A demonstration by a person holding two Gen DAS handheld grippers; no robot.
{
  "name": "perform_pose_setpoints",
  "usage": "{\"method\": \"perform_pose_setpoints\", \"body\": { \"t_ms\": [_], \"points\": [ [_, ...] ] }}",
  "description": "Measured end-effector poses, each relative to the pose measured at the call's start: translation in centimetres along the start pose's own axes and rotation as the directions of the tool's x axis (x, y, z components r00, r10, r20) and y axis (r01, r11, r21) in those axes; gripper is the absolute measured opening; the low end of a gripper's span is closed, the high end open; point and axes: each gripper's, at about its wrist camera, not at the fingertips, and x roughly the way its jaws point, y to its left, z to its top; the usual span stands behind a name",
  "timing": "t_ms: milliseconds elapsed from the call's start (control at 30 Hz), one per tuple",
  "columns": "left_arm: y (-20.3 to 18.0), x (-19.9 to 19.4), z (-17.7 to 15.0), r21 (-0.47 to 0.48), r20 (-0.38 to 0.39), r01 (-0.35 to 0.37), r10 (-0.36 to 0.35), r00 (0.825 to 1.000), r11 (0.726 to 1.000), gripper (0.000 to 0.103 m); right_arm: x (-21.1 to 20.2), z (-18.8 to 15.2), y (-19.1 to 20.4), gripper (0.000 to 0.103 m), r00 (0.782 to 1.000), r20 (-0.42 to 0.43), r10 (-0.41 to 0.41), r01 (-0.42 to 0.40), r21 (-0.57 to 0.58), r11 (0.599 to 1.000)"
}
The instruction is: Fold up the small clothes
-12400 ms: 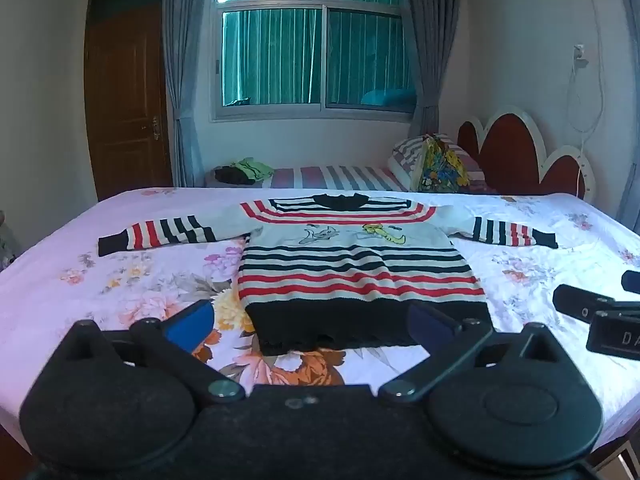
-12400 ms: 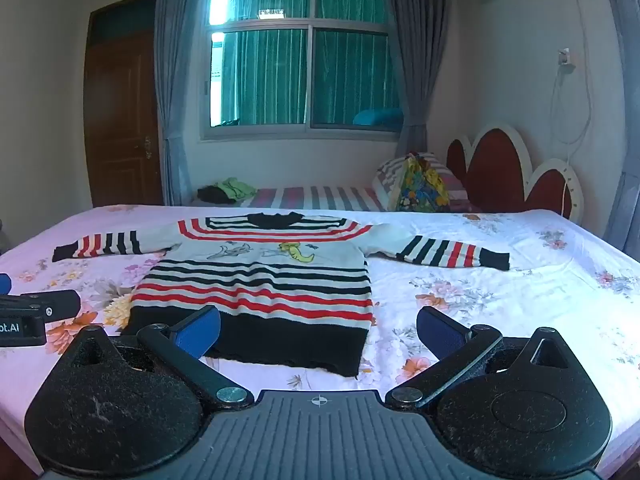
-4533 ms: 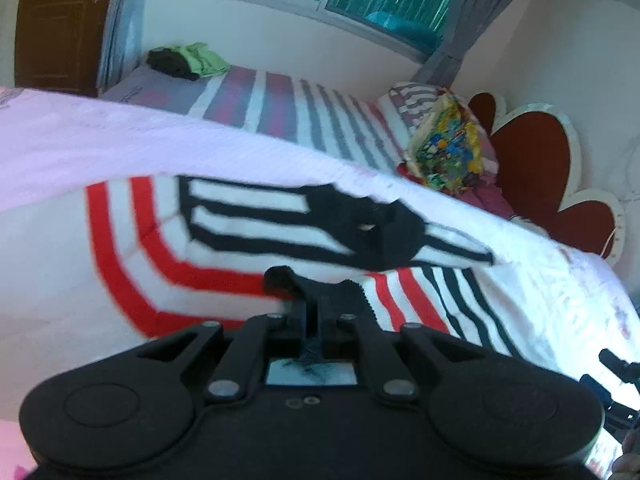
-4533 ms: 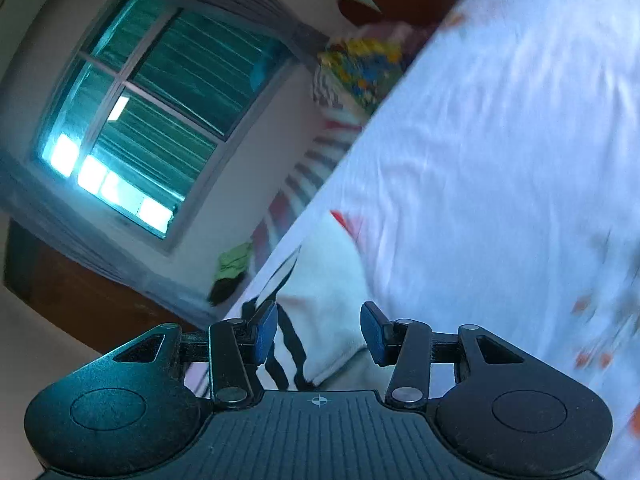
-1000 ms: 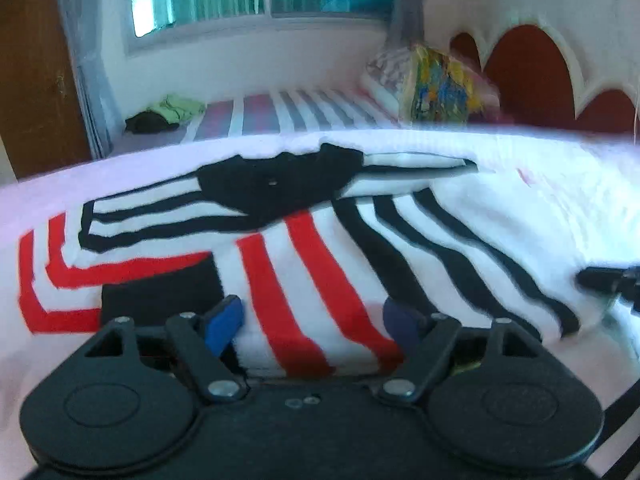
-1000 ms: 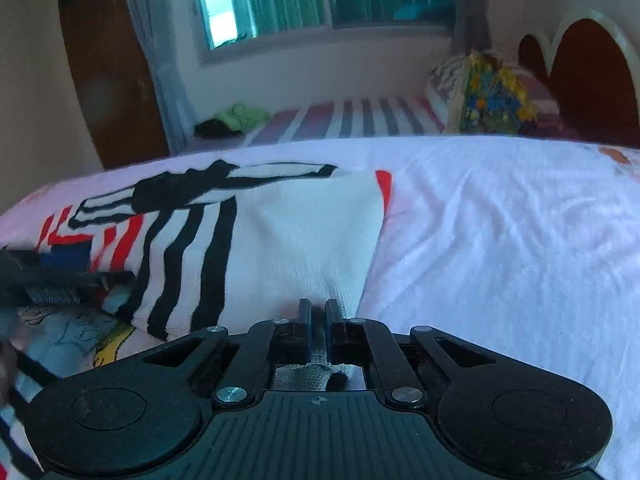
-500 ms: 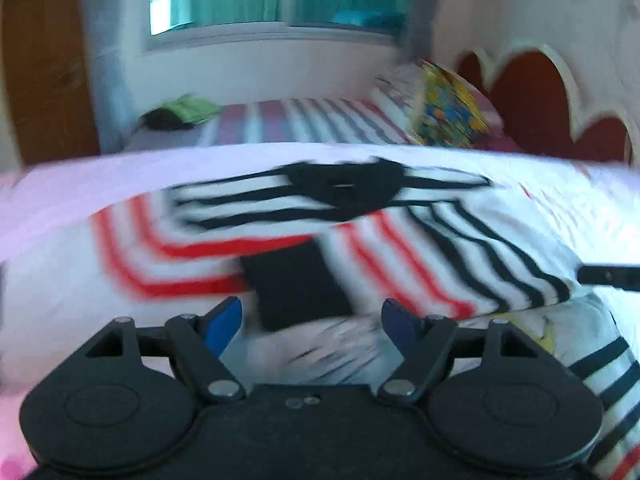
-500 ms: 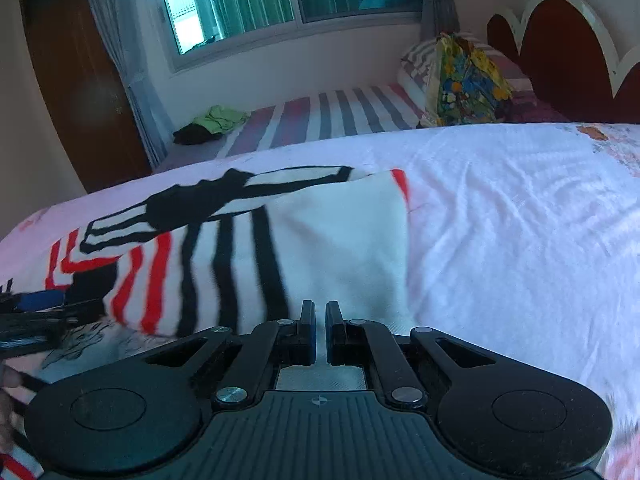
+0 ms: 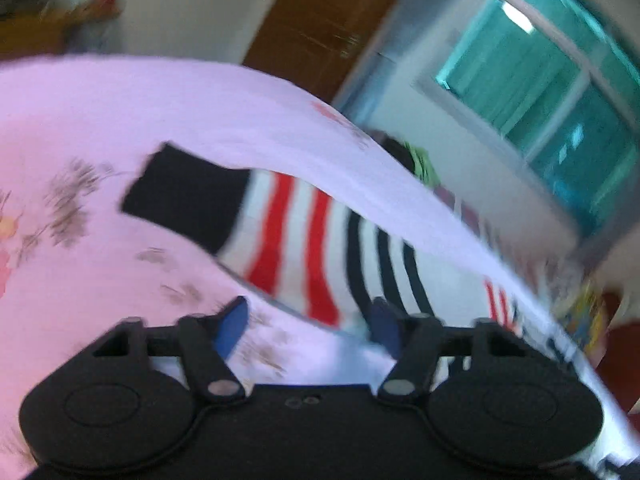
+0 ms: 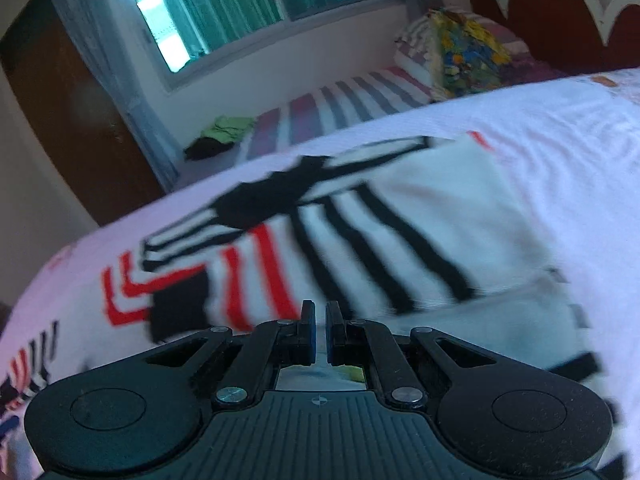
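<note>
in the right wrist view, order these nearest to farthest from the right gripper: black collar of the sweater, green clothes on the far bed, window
From the right gripper:
1. Black collar of the striped sweater, just ahead on the near bed, slightly left.
2. Green clothes, on the striped far bed, up and left.
3. Window, on the wall behind that bed, top of view.

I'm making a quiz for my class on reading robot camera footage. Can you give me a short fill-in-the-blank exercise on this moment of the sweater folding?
1. The left gripper has its fingers ____.
2. The sleeve in front of the left gripper ends in a cuff coloured ____.
3. The right gripper has its fingers nearly ____, with nothing seen between them.
4. The sweater lies on a ____.

Missing words: open; black; shut; bed
</note>
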Motion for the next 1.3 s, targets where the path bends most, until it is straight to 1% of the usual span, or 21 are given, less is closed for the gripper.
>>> {"method": "perform_pose_setpoints", "body": {
  "t_ms": [67,167,300,367,400,433,467,533,567,633,667,700,733,767,800,867,1000,1100,1200,1267,1300],
  "points": [
    [2.1,0.2,0.8,-0.089,-0.001,0.040,-0.040,0.999,0.995,0.050,0.6,-0.1,1.8,0.005,1.000,-0.005,0.023,-0.023,-0.019,1.000],
    [3.9,0.5,1.4,-0.203,0.029,0.078,-0.074,0.997,0.976,0.050,1.1,-0.4,3.8,0.005,0.999,-0.016,0.038,-0.039,-0.045,0.998],
    [6.0,1.4,2.6,-0.317,0.056,0.114,-0.101,0.993,0.941,0.047,1.3,-0.4,5.0,0.005,0.999,-0.019,0.032,-0.033,-0.060,0.998],
    [6.6,2.2,3.5,-0.340,0.062,0.118,-0.103,0.993,0.933,0.045,1.4,-0.2,5.0,0.005,1.000,-0.016,0.018,-0.020,-0.073,0.997],
    [6.5,2.6,3.9,-0.333,0.063,0.107,-0.092,0.994,0.937,0.044,1.6,-0.1,4.8,0.005,1.000,-0.015,0.008,-0.010,-0.073,0.997],
    [5.9,3.1,4.5,-0.289,0.057,0.079,-0.065,0.996,0.954,0.044,1.9,0.1,4.5,0.005,1.000,-0.012,-0.005,0.004,-0.070,0.998],
    [5.2,3.1,5.0,-0.236,0.051,0.048,-0.037,0.998,0.971,0.041,2.3,0.4,3.9,0.005,1.000,-0.004,-0.024,0.023,-0.057,0.998],
    [3.9,3.3,5.9,-0.106,0.033,-0.003,0.007,0.999,0.994,0.008,3.4,1.1,2.3,0.005,0.995,-0.010,-0.101,0.101,-0.010,0.995],
    [3.2,3.3,6.2,-0.070,0.020,0.009,-0.008,1.000,0.998,0.005,3.6,1.3,1.9,0.005,0.993,-0.009,-0.117,0.117,-0.007,0.993],
    [1.5,2.6,6.6,-0.019,0.049,0.074,-0.073,0.996,0.997,0.005,3.6,1.7,1.3,0.005,0.992,0.007,-0.123,0.123,-0.008,0.992],
    [0.2,2.2,6.6,0.035,0.058,0.089,-0.091,0.994,0.995,0.006,3.3,1.8,1.1,0.005,0.993,0.015,-0.117,0.117,-0.004,0.993],
    [-1.3,1.8,6.4,0.102,0.060,0.080,-0.086,0.994,0.992,0.005,3.0,1.9,0.9,0.005,0.994,0.023,-0.107,0.107,0.003,0.994],
    [-3.0,1.4,6.1,0.175,0.065,0.076,-0.089,0.994,0.982,0.005,2.8,1.9,0.7,0.005,0.994,0.025,-0.105,0.105,0.006,0.994],
    [-4.8,1.1,5.6,0.246,0.064,0.096,-0.115,0.991,0.965,0.006,2.5,1.9,0.5,0.005,0.994,0.030,-0.104,0.103,0.011,0.995],
    [-7.1,1.0,4.9,0.314,0.041,0.141,-0.162,0.986,0.939,0.006,2.3,1.8,0.3,0.005,0.994,0.034,-0.101,0.100,0.019,0.995],
    [-10.8,1.2,3.4,0.401,-0.006,0.188,-0.203,0.979,0.897,0.006,1.8,1.7,-0.3,0.005,0.995,0.036,-0.096,0.095,0.040,0.995],
    [-17.6,2.2,0.2,0.445,-0.102,0.306,-0.292,0.951,0.841,0.005,0.3,1.7,-1.2,0.005,0.994,0.050,-0.097,0.095,0.038,0.995],
    [-22.8,2.6,-2.8,0.476,-0.170,0.388,-0.350,0.921,0.790,0.006,-1.0,1.9,-2.7,0.005,0.990,0.075,-0.123,0.121,0.036,0.992],
    [-27.5,3.7,-6.4,0.535,-0.228,0.419,-0.352,0.908,0.734,0.006,-2.5,2.3,-5.4,0.005,0.986,0.094,-0.141,0.134,0.082,0.988],
    [-29.1,4.1,-9.0,0.559,-0.270,0.435,-0.341,0.900,0.706,0.006,-3.4,2.4,-7.0,0.005,0.983,0.103,-0.150,0.139,0.107,0.984],
    [-30.4,4.4,-10.3,0.576,-0.291,0.447,-0.340,0.895,0.684,0.006,-3.8,2.4,-7.9,0.005,0.982,0.106,-0.153,0.141,0.115,0.983]
  ]
}}
